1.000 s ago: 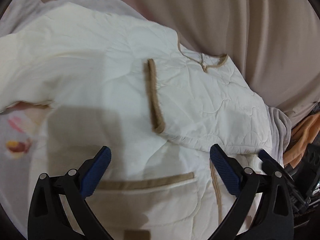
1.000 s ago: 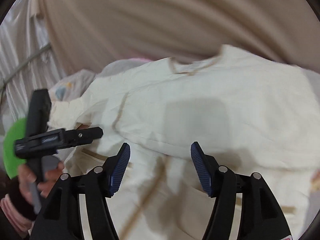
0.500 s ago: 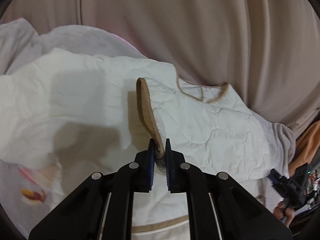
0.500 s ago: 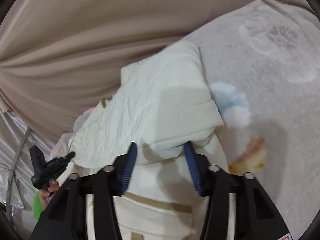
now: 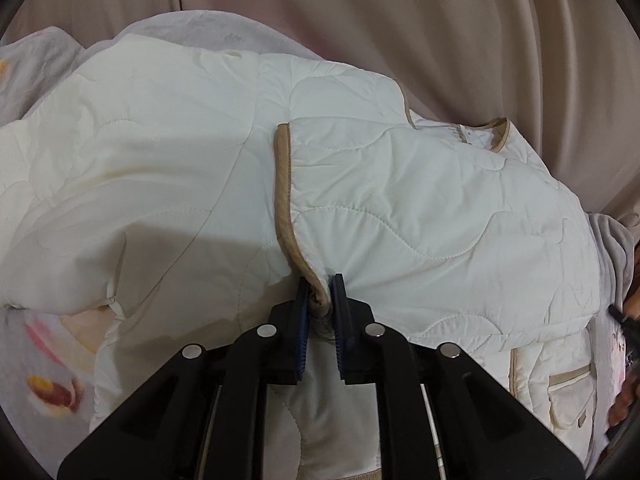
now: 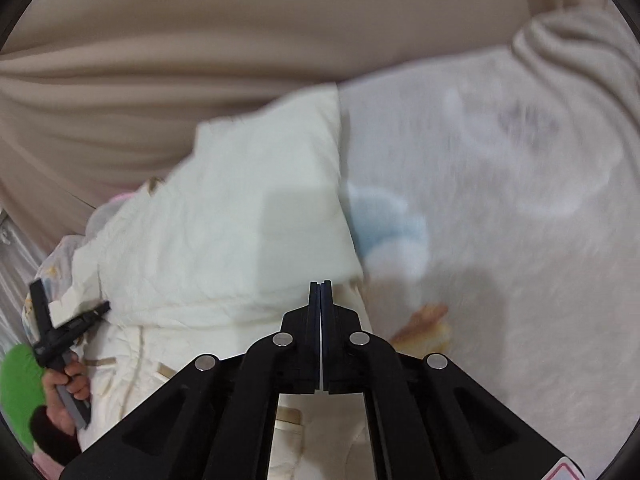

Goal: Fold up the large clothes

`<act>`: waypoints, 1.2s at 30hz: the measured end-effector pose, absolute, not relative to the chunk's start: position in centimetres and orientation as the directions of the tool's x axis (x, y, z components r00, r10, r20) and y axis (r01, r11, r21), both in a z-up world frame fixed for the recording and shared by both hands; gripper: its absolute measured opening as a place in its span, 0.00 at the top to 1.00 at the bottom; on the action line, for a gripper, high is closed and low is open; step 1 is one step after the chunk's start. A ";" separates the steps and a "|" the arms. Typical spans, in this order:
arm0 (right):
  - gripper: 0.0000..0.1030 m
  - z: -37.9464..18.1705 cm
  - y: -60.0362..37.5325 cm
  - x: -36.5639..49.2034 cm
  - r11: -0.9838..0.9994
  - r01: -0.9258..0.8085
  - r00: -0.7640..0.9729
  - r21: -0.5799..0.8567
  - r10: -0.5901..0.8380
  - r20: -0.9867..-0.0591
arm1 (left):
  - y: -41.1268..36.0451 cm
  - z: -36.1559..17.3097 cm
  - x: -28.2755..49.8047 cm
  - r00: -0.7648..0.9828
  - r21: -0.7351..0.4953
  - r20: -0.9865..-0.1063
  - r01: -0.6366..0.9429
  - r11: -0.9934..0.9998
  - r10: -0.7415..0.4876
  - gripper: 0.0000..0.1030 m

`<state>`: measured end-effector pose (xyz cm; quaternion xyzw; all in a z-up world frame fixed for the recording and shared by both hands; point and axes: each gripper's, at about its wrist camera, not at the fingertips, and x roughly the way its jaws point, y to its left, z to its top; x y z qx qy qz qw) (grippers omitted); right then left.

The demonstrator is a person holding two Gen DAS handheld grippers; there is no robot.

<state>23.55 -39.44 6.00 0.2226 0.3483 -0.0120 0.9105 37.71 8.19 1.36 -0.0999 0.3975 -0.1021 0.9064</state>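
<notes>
1. Nearest to us, the left gripper (image 5: 319, 294) is clamped on the tan-trimmed cuff (image 5: 316, 286) of the cream quilted jacket (image 5: 420, 216); we see the cloth bunched between its blue pads.
2. From that cuff, the tan trim (image 5: 285, 196) runs straight away from the left gripper, so the long axis of the folded sleeve lies forward, with the sleeve's body spreading to the right of the trim.
3. The right gripper (image 6: 321, 286) has its fingers pressed together. It sits at the jacket's right edge, but we cannot tell whether any cloth is pinched between them; no fabric shows in the seam.
4. We judge the left gripper to be the working one: it is the nearer to the sleeve and already has it. The coming move would carry the cuff across the jacket's body.
5. Beyond the cuff, the jacket lies flat on the bed (image 6: 520, 240), covered by a pale printed blanket. Its neckline (image 5: 496, 136) sits at the far right, close to the beige curtain (image 5: 400, 20).
6. Open room: to the jacket's right the blanket is bare and wide. Behind the jacket the curtain hems us in, so we think any far carry has little margin there.
7. A front pocket (image 5: 568, 400) lies near and right of the cuff.
</notes>
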 end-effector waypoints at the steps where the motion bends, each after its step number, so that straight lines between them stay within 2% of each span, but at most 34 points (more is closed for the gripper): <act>1: 0.91 7.6 -39.4 24.2 0.907 0.170 0.778 0.384 0.116 -0.618 | 8.1 1.3 37.8 0.669 -0.256 -0.696 0.105 0.961 -0.259 0.89; 2: 0.86 8.9 -39.0 25.8 0.917 0.170 0.788 0.360 0.093 -0.609 | 7.9 1.4 37.8 0.675 -0.246 -0.694 0.106 0.964 -0.251 0.89; 3: 0.67 9.7 -39.0 27.0 0.925 0.169 0.794 0.341 0.077 -0.603 | 7.8 1.5 37.8 0.680 -0.232 -0.692 0.107 0.967 -0.241 0.89; 5: 0.36 10.6 -38.5 30.4 0.938 0.169 0.794 0.302 0.052 -0.606 | 7.7 1.7 37.4 0.685 -0.223 -0.689 0.109 0.969 -0.236 0.89; 8: 0.35 9.8 -38.6 35.1 0.928 0.232 0.783 0.292 0.000 -0.622 | 8.0 1.8 37.3 0.686 -0.244 -0.682 0.112 0.963 -0.253 0.89; 12: 0.34 6.0 -39.9 40.0 0.863 0.317 0.724 0.393 0.047 -0.688 | 8.1 1.9 37.2 0.687 -0.256 -0.678 0.114 0.960 -0.262 0.88; 13: 0.36 4.8 -40.1 40.5 0.850 0.323 0.709 0.415 0.073 -0.701 | 8.3 2.0 37.1 0.688 -0.258 -0.676 0.116 0.959 -0.264 0.88; 15: 0.65 4.5 -39.7 40.6 0.853 0.266 0.733 0.449 0.123 -0.669 | 8.5 2.0 37.0 0.687 -0.267 -0.674 0.117 0.957 -0.272 0.88; 17: 0.77 4.9 -39.9 40.1 0.874 0.253 0.763 0.414 0.083 -0.641 | 8.7 2.0 36.9 0.684 -0.278 -0.672 0.120 0.953 -0.283 0.86; 19: 0.77 2.9 -41.6 40.6 0.836 0.320 0.719 0.445 0.091 -0.689 | 8.4 2.0 37.0 0.680 -0.275 -0.672 0.136 0.952 -0.291 0.80; 21: 0.77 3.2 -41.9 40.3 0.813 0.332 0.720 0.478 0.109 -0.686 | 7.9 2.1 37.0 0.684 -0.241 -0.679 0.134 0.961 -0.266 0.80; 23: 0.77 5.5 -40.6 39.2 0.844 0.340 0.738 0.415 0.034 -0.674 | 7.7 2.1 37.1 0.684 -0.232 -0.683 0.131 0.964 -0.257 0.80; 25: 0.75 8.4 -37.9 36.4 0.893 0.268 0.794 0.361 0.008 -0.608 | 7.8 2.0 37.3 0.681 -0.243 -0.684 0.126 0.962 -0.262 0.80; 28: 0.73 9.4 -34.2 32.5 0.933 0.102 0.801 0.344 0.128 -0.585 | 7.8 2.0 37.4 0.679 -0.250 -0.684 0.124 0.960 -0.266 0.80; 30: 0.79 7.6 -32.7 30.4 0.939 0.034 0.749 0.343 0.204 -0.631 | 7.7 2.1 37.4 0.680 -0.248 -0.684 0.124 0.961 -0.265 0.80; 32: 0.80 5.1 -32.7 28.6 0.945 0.053 0.709 0.323 0.193 -0.679 | 7.8 2.1 37.3 0.680 -0.247 -0.684 0.124 0.961 -0.263 0.80; 34: 0.89 2.7 -33.5 27.6 0.961 0.109 0.683 0.255 0.114 -0.722 | 7.9 2.2 37.3 0.680 -0.248 -0.683 0.125 0.961 -0.265 0.80; 35: 1.00 1.7 -34.2 27.1 0.954 0.130 0.675 0.269 0.113 -0.729 | 7.9 2.2 37.3 0.680 -0.251 -0.683 0.125 0.960 -0.267 0.80; 36: 1.00 1.5 -34.8 26.9 0.939 0.144 0.674 0.312 0.138 -0.726 | 8.1 2.2 37.3 0.680 -0.258 -0.681 0.124 0.958 -0.271 0.80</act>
